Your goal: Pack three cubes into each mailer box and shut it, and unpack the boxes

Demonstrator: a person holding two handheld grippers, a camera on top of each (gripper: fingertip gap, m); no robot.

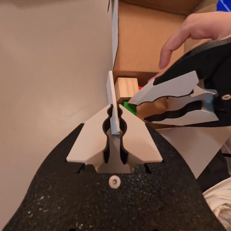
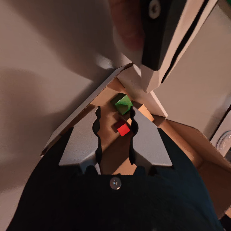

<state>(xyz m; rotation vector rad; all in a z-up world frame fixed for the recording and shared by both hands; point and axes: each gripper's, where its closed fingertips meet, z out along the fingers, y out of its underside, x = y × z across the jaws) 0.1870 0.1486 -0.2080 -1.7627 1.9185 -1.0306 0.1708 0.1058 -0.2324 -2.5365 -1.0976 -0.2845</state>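
An open mailer box [image 1: 143, 37], white outside and brown inside, lies on the table with its lid raised. Inside are a plain wood cube [image 1: 126, 87], a green cube [image 1: 130, 108] and a red cube [image 1: 140, 88], the red one mostly hidden. My left gripper [image 1: 115, 106] is shut on the box's white left side wall [image 1: 112, 93]. My right gripper [image 1: 137, 110], held by a hand [image 1: 187, 37], is open and empty over the box interior. In the right wrist view my right gripper [image 2: 115, 107] points down at the green cube [image 2: 123, 103] and red cube [image 2: 123, 129]; the wood cube [image 2: 145, 112] shows beside its right finger. The left gripper [image 2: 150, 86] clamps the wall [image 2: 158, 103].
The pale table [image 1: 50, 62] stretches left of the box. A blue object [image 1: 223, 5] sits beyond the box at the top right. A cream cloth [image 1: 218, 202] lies at the lower right, past the table's edge. A clear round object [image 2: 225, 141] lies beside the box.
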